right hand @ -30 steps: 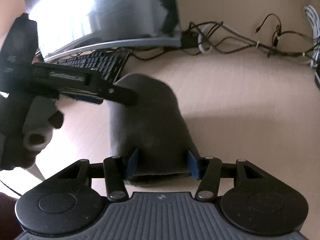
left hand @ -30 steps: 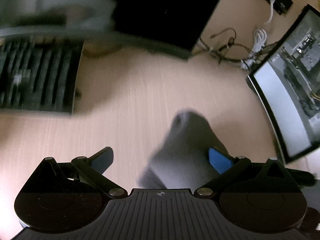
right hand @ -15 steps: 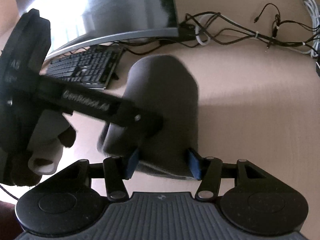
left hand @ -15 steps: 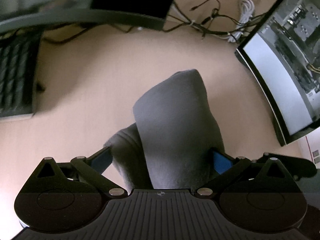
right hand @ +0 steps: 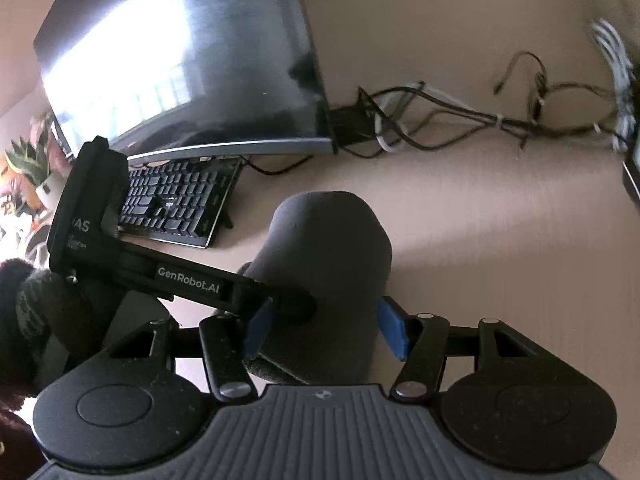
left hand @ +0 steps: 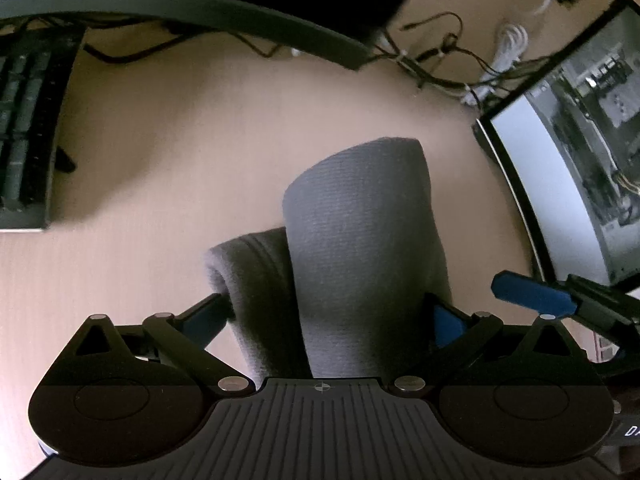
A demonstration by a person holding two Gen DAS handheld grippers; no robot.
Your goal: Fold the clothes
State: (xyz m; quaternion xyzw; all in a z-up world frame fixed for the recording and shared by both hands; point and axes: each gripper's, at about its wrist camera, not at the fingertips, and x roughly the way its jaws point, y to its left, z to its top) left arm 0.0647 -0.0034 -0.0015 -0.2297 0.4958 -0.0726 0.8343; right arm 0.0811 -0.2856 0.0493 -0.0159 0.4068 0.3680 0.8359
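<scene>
A grey knitted garment (left hand: 360,240), folded into a thick roll, stands up from the light wooden counter (left hand: 160,152) in front of the curved monitor (right hand: 180,64) that serves as the landmark here. In the left wrist view the roll shows a taller ribbed fold and a lower doubled edge beside it, on the side nearer the keyboard (left hand: 24,128).

The left gripper (left hand: 332,316) has the garment between its blue pads: one pad touches the lower fold, the other sits against the taller fold, so its jaws look clenched on the cloth. In the right wrist view this same tool crosses the picture from the monitor's side as a black bar with white lettering, its tip lying against the roll.

The right gripper (right hand: 326,328) straddles the near end of the garment. Its jaws have just been opening, with the cloth still between them; a blue pad stands at each flank of the roll, and whether either still presses on it cannot be told.

A tangle of cables (right hand: 460,120) lies on the counter beside the monitor's foot, and the keyboard rests just below its lower edge. A second screen (left hand: 568,168) stands across the counter from it.
</scene>
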